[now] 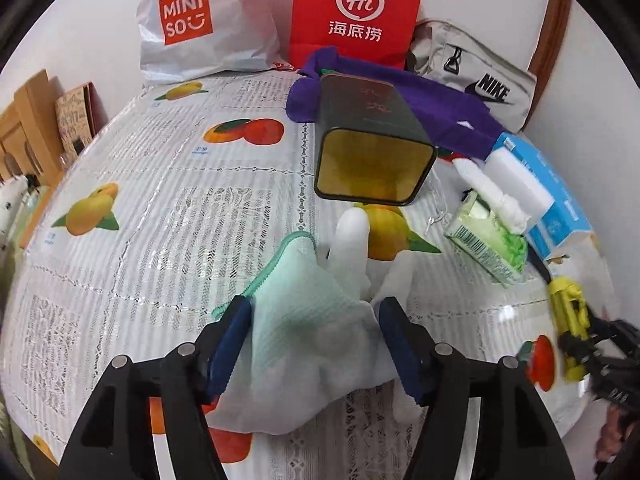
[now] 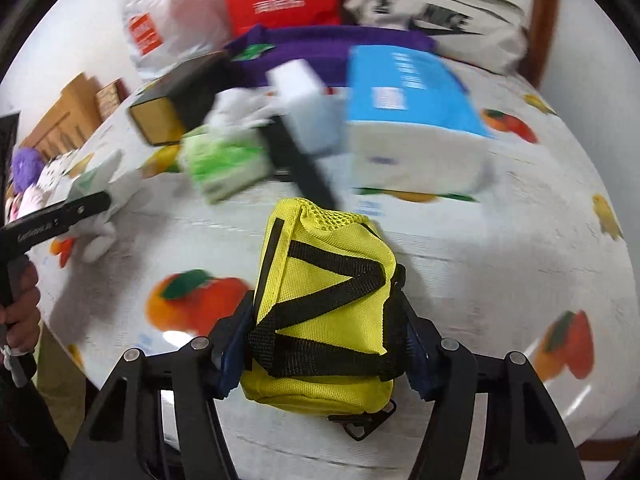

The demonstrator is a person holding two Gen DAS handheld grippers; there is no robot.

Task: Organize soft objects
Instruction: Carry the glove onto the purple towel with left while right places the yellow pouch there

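The task looks to be in the middle: both claws carry something, while the tissue packs [image 1: 488, 240] and purple cloth [image 1: 400, 92] lie unsorted on the desk [image 1: 160, 200]. The left claw [image 1: 308, 344] is closed on a white-and-mint glove [image 1: 304, 304], between its pads above the desk. The right claw [image 2: 324, 344] grips a yellow pouch [image 2: 324, 312] from both sides.
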